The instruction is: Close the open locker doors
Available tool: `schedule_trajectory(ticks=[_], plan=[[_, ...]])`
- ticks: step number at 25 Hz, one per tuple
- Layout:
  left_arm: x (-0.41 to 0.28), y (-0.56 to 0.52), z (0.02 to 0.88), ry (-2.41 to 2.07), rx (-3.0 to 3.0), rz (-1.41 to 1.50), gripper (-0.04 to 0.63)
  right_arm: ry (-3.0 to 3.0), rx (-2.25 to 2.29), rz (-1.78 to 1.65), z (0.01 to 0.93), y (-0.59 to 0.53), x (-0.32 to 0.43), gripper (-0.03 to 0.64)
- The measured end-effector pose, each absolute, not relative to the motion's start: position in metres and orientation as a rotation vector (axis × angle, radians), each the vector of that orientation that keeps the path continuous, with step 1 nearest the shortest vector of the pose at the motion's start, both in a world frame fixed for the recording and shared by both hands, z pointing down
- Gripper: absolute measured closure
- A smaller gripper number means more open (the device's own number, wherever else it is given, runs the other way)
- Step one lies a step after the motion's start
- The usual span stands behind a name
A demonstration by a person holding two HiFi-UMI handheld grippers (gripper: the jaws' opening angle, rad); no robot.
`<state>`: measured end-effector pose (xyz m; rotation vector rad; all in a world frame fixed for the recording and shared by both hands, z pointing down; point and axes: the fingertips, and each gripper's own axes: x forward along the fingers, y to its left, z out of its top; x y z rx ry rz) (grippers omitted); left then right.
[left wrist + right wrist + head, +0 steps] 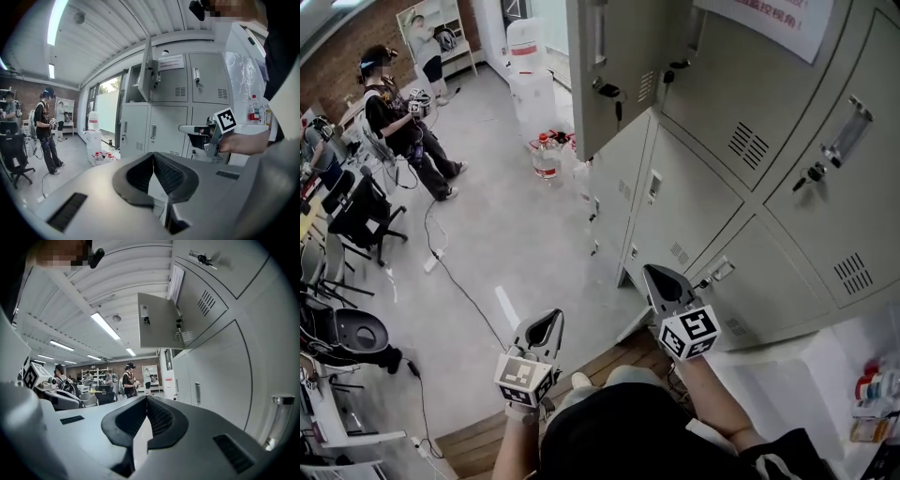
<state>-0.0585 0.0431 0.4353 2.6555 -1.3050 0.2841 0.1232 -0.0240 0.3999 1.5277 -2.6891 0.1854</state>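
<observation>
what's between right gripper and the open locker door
Nothing, just air: in the right gripper view the right gripper sits below the open locker door, closed lockers alongside.

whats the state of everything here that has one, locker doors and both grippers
top-row locker door, open, swung out from the bank
middle-row locker doors, closed
right-hand locker door, closed
left gripper, jaws together, nothing between them
right gripper, jaws together, nothing between them
</observation>
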Motion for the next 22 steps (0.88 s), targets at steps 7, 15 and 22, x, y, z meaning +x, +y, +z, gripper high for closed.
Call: schedule_trajectory(ticks=[7, 15, 22], plan=[[-0.113, 0.013, 0.420, -1.283, 2.706, 0.242, 0.575, -2.791, 1.549, -0.032, 0.331, -0.059, 0.073, 0.586], [-0.150, -0.009, 0.412, -1.282, 2.708, 0.210, 0.575, -2.812, 1.557, -0.200, 0.265, -0.102, 0.035, 0.523], [-0.166, -0.031, 0.413, -1.323, 2.678, 0.189, 0.575, -2.830, 1.637, -0.311, 0.229, -0.142, 0.028, 0.465]])
